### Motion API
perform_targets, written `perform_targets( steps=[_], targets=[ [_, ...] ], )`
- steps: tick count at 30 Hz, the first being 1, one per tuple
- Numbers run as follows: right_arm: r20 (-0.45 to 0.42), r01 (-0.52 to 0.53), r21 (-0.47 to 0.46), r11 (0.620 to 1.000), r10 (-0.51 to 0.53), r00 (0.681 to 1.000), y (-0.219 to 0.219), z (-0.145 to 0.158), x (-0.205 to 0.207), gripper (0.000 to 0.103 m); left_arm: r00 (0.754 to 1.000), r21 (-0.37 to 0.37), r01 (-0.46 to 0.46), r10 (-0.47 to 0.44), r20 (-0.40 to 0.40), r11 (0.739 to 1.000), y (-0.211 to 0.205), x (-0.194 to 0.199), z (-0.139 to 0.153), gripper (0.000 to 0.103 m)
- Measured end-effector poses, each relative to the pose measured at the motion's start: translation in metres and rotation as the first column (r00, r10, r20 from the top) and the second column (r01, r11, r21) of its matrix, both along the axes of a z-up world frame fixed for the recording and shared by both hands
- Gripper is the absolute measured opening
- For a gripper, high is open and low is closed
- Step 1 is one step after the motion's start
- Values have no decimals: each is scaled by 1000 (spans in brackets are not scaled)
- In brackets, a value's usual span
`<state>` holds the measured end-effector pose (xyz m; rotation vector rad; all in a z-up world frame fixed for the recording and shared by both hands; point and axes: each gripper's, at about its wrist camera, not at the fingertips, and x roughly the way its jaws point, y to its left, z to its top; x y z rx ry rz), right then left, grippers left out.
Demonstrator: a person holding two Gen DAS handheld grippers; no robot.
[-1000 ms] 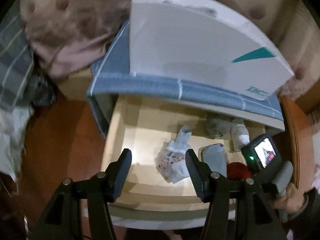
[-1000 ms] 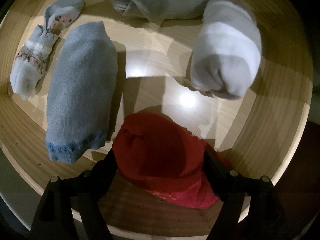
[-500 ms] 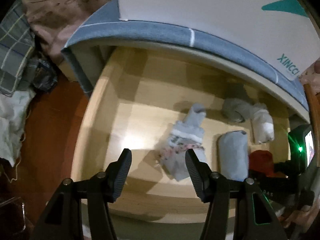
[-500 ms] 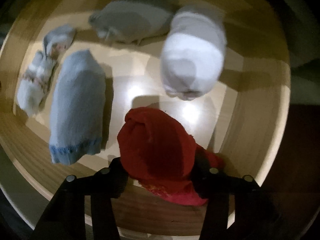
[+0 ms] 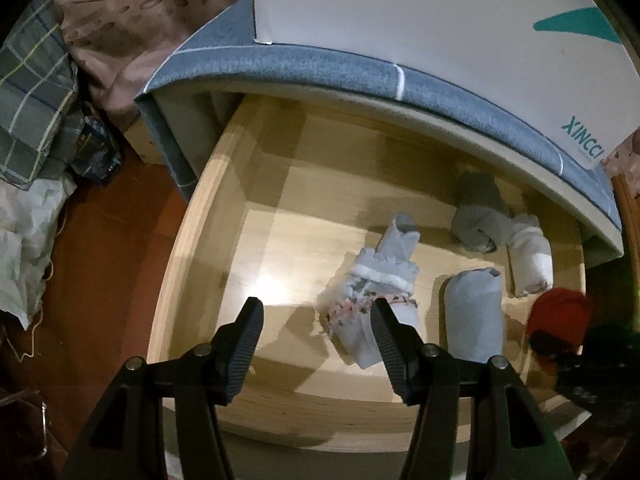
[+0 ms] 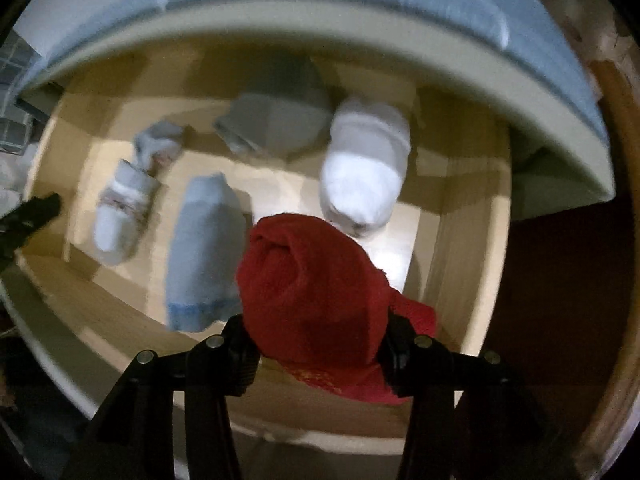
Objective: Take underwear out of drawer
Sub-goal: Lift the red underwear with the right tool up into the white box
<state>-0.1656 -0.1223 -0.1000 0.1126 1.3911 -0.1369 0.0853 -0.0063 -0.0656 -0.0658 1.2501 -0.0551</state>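
The wooden drawer (image 5: 320, 412) stands pulled out, with several rolled garments on its floor. My right gripper (image 6: 316, 320) is shut on the red underwear (image 6: 312, 280), which hangs clear above the drawer floor near the drawer's right wall (image 6: 452, 260). In the left wrist view the red underwear (image 5: 558, 312) shows at the far right. My left gripper (image 5: 316, 306) is open over the front of the drawer, with nothing between its fingers. A white roll with pink-patterned trim (image 5: 376, 292) lies just beyond its right finger.
Also in the drawer: a light blue roll (image 6: 204, 248), a white roll (image 6: 366, 172) and a grey roll (image 6: 276, 120). A blue-edged mattress (image 5: 320, 68) overhangs the drawer's back, with a white box (image 5: 440, 20) on top. Piled cloth (image 5: 28, 100) lies left on the reddish floor (image 5: 100, 260).
My right gripper closed on the red underwear and rose, lifting it off the drawer floor. The left gripper sank toward the drawer, then stayed still, its jaws unchanged.
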Motion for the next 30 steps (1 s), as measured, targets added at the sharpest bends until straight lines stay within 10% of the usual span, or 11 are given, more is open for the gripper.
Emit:
perform_targets(
  steps=[18,30],
  targets=[
    [285,38,-25,999,-29,958,-39,162,-7,45,1000,39,16,-16,1,999,3,-1,-1,57],
    [397,25,-75,997,7,918,-37,244,68,46,1000,42,9,-10,15,999,6,-3,2,57]
  ],
)
